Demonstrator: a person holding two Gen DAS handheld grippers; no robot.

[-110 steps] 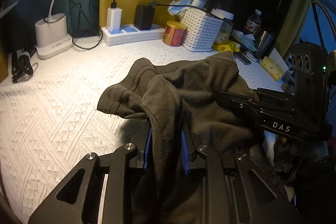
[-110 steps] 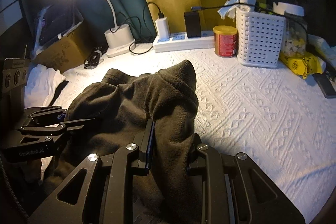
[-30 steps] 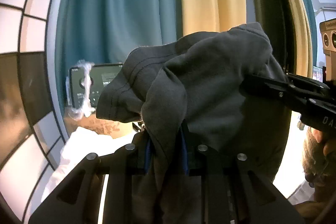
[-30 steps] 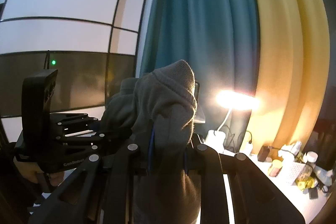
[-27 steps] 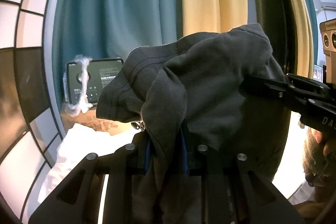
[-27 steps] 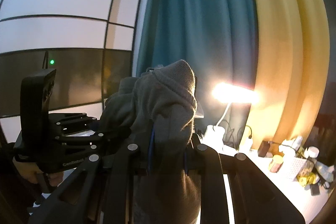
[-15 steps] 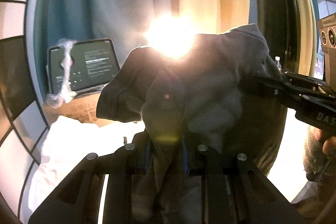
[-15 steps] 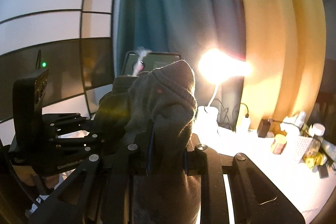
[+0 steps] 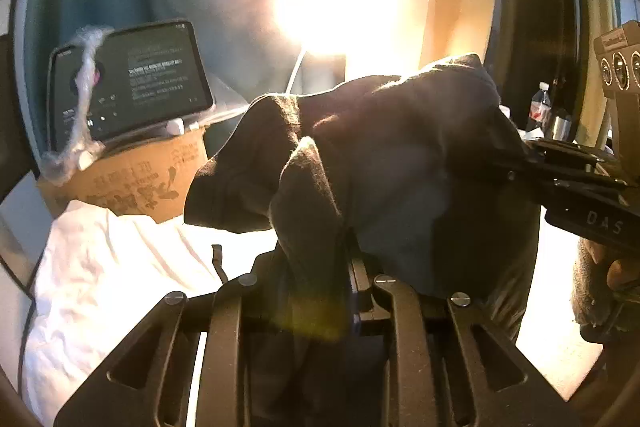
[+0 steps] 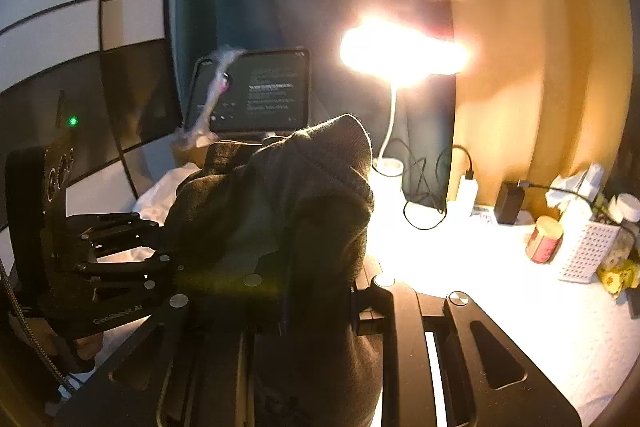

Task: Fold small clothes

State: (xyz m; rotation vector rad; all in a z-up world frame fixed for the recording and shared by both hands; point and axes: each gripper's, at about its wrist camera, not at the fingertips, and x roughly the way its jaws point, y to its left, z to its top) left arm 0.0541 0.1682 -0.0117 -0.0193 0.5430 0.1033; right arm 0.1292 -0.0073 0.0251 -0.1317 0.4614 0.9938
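A small dark grey-brown garment hangs bunched in the air between my two grippers. My left gripper is shut on one edge of it, the cloth draped over its jaws. My right gripper is shut on another edge of the garment. The right gripper also shows at the right of the left wrist view, and the left gripper at the left of the right wrist view. The garment's lower part is hidden below the jaws.
A lit desk lamp glares behind the garment. A tablet stands on a cardboard box, with white cloth in front. The white bedspread holds a power strip, a red can and a white basket.
Both grippers, lifted high with the garment, have tilted back down; the lamp, tablet and table have come into view. Their grip on the garment is unchanged.
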